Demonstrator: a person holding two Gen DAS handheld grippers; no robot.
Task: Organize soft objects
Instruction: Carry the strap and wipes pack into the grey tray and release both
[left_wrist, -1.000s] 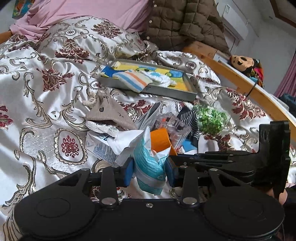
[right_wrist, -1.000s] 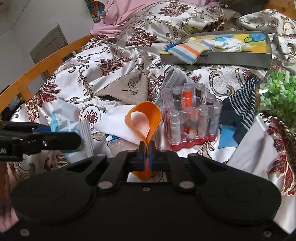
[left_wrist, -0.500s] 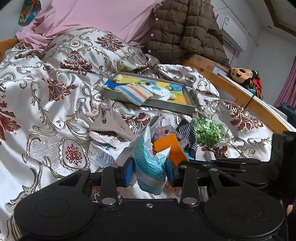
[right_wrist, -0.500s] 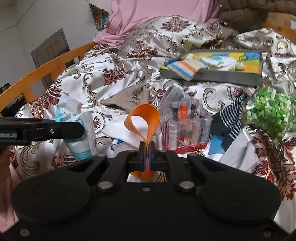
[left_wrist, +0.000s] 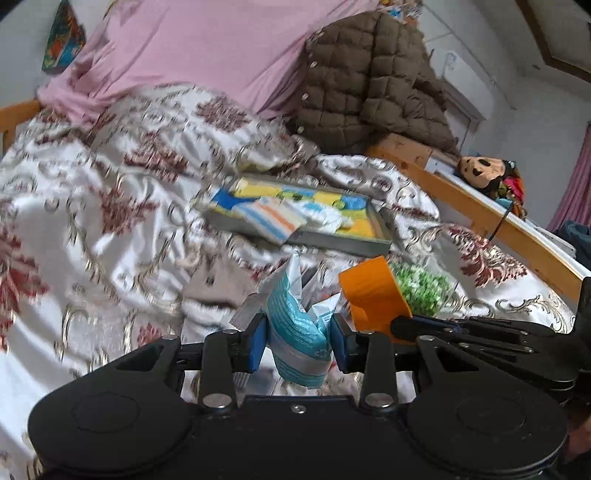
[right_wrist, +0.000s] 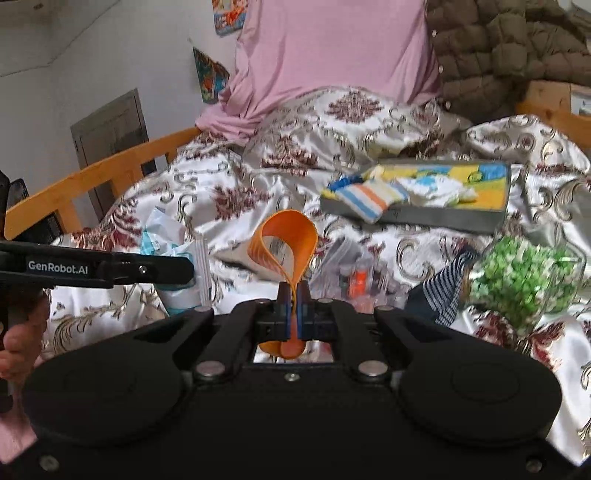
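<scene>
My left gripper (left_wrist: 297, 341) is shut on a crumpled blue-and-white soft pack (left_wrist: 295, 332) and holds it above the patterned bedspread. My right gripper (right_wrist: 293, 314) is shut on an orange rubber band loop (right_wrist: 291, 243) that stands up from its jaws; the loop also shows in the left wrist view (left_wrist: 373, 295). The left gripper and its pack (right_wrist: 162, 243) appear at the left of the right wrist view. A grey tray (left_wrist: 332, 247) with a striped sock (left_wrist: 273, 218) and small white socks lies further back on the bed; it also shows in the right wrist view (right_wrist: 436, 218).
A jar of green beads (right_wrist: 521, 280), a navy striped sock (right_wrist: 443, 291), a clear case of small bottles (right_wrist: 354, 277) and a beige knit hat (left_wrist: 218, 284) lie on the bed. A wooden bed rail (right_wrist: 99, 177), pink pillow and brown jacket (left_wrist: 369, 81) surround it.
Both grippers have risen and moved forward with their loads still held. The cluttered items now sit lower in both views and the tray looks nearer.
</scene>
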